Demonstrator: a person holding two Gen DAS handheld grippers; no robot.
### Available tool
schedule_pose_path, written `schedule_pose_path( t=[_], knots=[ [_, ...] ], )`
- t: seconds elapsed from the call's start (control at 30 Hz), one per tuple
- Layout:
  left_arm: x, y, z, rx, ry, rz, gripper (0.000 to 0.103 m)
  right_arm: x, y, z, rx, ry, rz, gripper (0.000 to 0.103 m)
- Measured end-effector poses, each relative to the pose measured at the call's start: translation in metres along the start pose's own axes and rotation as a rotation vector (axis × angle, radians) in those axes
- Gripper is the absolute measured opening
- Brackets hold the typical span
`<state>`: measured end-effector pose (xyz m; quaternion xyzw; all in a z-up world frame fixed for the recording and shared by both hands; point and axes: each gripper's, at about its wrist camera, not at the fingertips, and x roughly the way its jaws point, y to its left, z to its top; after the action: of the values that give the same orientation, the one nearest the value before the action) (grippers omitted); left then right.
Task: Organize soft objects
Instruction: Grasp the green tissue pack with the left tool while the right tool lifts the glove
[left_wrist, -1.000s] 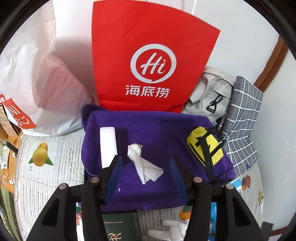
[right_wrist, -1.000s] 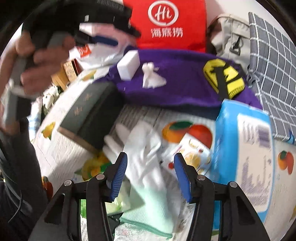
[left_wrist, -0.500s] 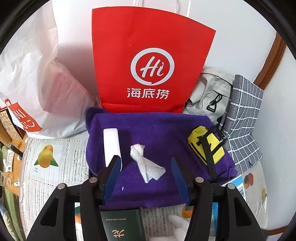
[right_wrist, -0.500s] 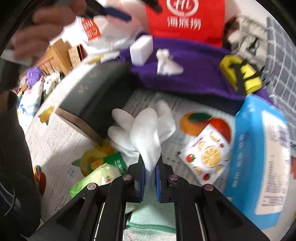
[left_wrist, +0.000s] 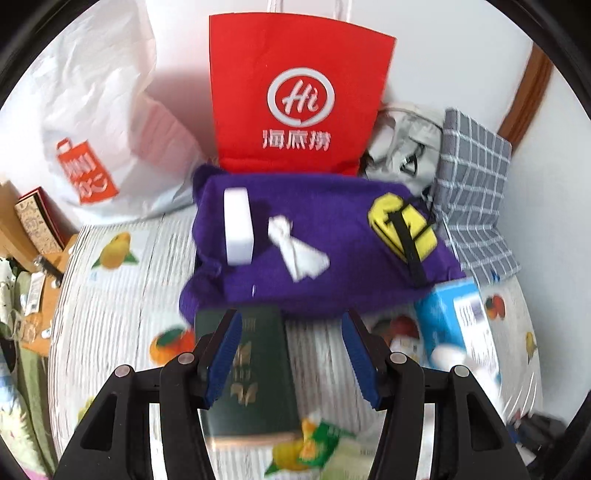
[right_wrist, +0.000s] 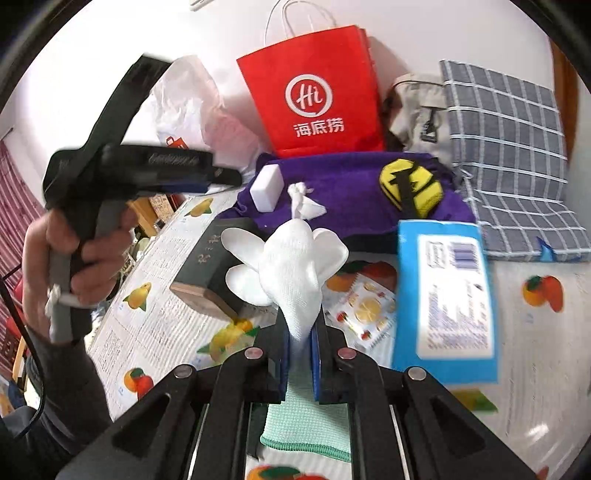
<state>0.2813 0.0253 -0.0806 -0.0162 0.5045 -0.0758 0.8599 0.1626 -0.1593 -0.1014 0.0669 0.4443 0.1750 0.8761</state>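
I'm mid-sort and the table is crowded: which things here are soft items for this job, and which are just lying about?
Part of the job:
- white glove, pinched in the shut jaws of the right gripper
- purple towel
- white sponge
- knotted white cloth
- yellow pouch

Just lying about:
- green book
- red paper bag
- blue packet
- white plastic bag

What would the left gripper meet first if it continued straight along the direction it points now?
Probably the dark green hardcover book, which lies under the open left gripper; the purple towel comes after. Depth is uncertain.
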Motion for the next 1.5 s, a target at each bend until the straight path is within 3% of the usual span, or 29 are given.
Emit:
schedule_pose_path(
  t=[0.3,0.37,0.63,0.83,1.0,1.07,1.13,1.5],
  knots=[
    [-0.029,-0.004,-0.069,0.024,0.001,-0.01,0.055,-0.041,-0.023,-0.042,0.059,-0.043,-0.083,0.01],
    [-0.031,-0.007,-0.081,0.032,0.004,-0.008,0.059,-0.05,-0.027,-0.05,0.067,-0.055,-0.097,0.01],
    [-0.016,-0.02,-0.126,0.046,0.063,-0.059,0.061,-0.07,-0.042,-0.078,0.082,-0.067,-0.14,0.01],
    [0.002,-0.039,-0.149,0.125,0.117,-0.07,0.064,-0.074,-0.059,-0.094,0.091,-0.056,-0.167,0.01],
    [0.014,-0.046,-0.154,0.138,0.142,-0.099,0.064,-0.068,-0.08,-0.103,0.124,-0.037,-0.176,0.011],
    [0.02,-0.051,-0.154,0.145,0.155,-0.116,0.069,-0.066,-0.083,-0.106,0.125,-0.03,-0.172,0.011],
    [0.026,-0.054,-0.154,0.153,0.158,-0.097,0.069,-0.061,-0.085,-0.108,0.121,-0.021,-0.164,0.011],
    [0.044,-0.051,-0.149,0.123,0.138,-0.129,0.069,-0.024,-0.092,-0.123,0.115,0.082,-0.143,0.013]
  ],
)
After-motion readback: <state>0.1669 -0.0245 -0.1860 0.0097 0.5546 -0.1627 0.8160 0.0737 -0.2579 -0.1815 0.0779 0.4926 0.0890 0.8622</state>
